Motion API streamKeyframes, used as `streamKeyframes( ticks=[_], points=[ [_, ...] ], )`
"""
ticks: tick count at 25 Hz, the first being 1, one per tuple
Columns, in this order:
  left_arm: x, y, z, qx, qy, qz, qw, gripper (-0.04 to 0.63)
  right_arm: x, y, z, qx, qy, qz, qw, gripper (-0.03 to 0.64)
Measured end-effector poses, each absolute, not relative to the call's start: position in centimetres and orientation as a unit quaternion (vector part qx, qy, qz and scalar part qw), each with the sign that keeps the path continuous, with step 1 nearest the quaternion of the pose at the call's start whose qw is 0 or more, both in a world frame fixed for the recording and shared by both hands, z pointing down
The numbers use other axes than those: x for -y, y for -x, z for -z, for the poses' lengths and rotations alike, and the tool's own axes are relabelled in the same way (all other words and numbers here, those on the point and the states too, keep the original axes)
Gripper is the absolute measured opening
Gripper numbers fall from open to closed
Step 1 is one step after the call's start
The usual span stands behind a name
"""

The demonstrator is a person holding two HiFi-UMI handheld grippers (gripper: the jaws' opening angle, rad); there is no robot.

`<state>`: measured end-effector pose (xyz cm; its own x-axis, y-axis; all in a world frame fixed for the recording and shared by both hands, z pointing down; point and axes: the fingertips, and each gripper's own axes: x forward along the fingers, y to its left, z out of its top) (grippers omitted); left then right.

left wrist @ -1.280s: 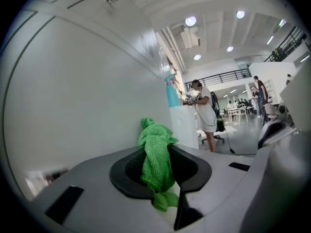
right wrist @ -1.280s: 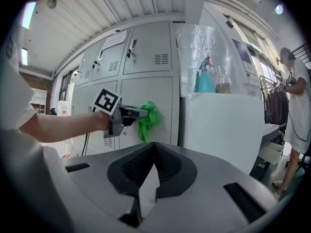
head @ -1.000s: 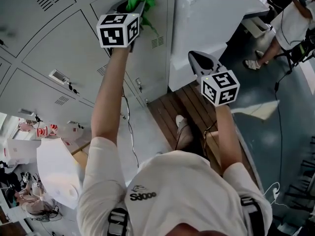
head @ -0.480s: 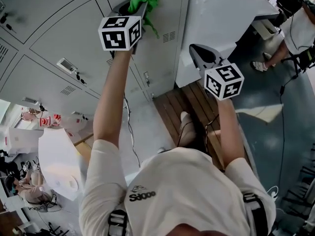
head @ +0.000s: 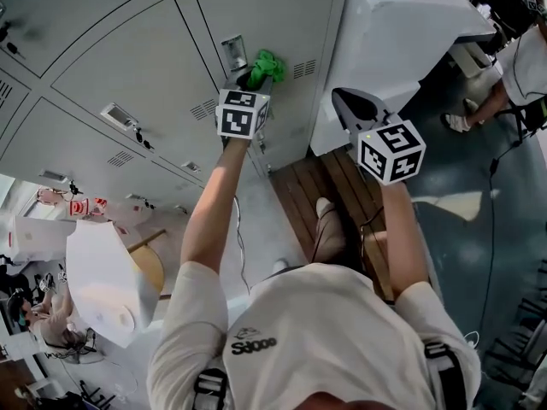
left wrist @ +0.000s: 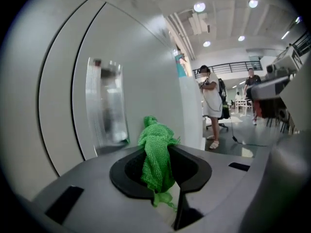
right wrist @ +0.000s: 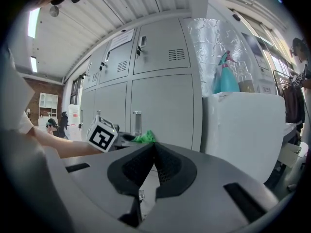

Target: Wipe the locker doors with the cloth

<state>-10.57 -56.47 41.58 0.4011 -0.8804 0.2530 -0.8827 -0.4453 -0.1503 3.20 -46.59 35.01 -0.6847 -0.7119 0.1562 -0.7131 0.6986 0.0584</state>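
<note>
My left gripper (head: 258,77) is shut on a green cloth (head: 268,64), which presses against a grey locker door (head: 282,24) just right of its metal handle (head: 233,51). In the left gripper view the cloth (left wrist: 156,154) bunches up between the jaws, close to the handle (left wrist: 106,106) and door (left wrist: 146,72). My right gripper (head: 352,102) is shut with nothing in it, held off the lockers near a white cabinet. From the right gripper view I see the left gripper's marker cube (right wrist: 102,134) and the cloth (right wrist: 145,138) against the locker door (right wrist: 163,110).
A white cabinet (head: 402,49) stands right of the lockers, with a teal spray bottle (right wrist: 228,76) on top. Wooden slats (head: 329,186) lie on the floor below. People stand at the far right (head: 521,58). A white box (head: 107,289) sits lower left.
My left gripper has carried the cloth down and to the right across the locker door, ending beside the handle. The right gripper has stayed about where it was.
</note>
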Motion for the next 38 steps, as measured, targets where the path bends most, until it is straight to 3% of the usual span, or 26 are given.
streamKeyframes(
  ticks=[6,12,17,26,30,34,38],
  points=[
    [56.1,12.5,-50.9,0.546,-0.815,-0.174,0.084,0.098,46.6,-3.6,-35.9,0.924,-0.375,-0.029,0.073,0.008],
    [55.3,13.7,-50.2,0.547,-0.817,-0.154,0.103,0.098,45.6,-2.9,-36.1,0.930,-0.360,-0.040,0.067,0.008],
    [54.1,14.3,-41.0,0.538,-0.833,-0.123,0.026,0.098,44.9,-1.3,-35.6,0.935,-0.346,-0.056,0.048,0.008],
    [52.9,15.4,-21.7,0.532,-0.833,-0.072,-0.130,0.095,43.6,2.4,-35.8,0.942,-0.326,-0.035,0.075,0.008],
    [51.9,16.6,-15.2,0.539,-0.827,-0.038,-0.156,0.094,43.5,2.7,-35.3,0.940,-0.331,-0.026,0.076,0.008],
    [51.2,17.6,-14.9,0.549,-0.820,-0.025,-0.159,0.094,43.2,2.8,-35.2,0.939,-0.335,-0.027,0.070,0.008],
    [51.2,18.6,-20.3,0.556,-0.822,-0.026,-0.120,0.094,42.8,2.8,-35.4,0.937,-0.339,-0.020,0.075,0.008]
  ],
)
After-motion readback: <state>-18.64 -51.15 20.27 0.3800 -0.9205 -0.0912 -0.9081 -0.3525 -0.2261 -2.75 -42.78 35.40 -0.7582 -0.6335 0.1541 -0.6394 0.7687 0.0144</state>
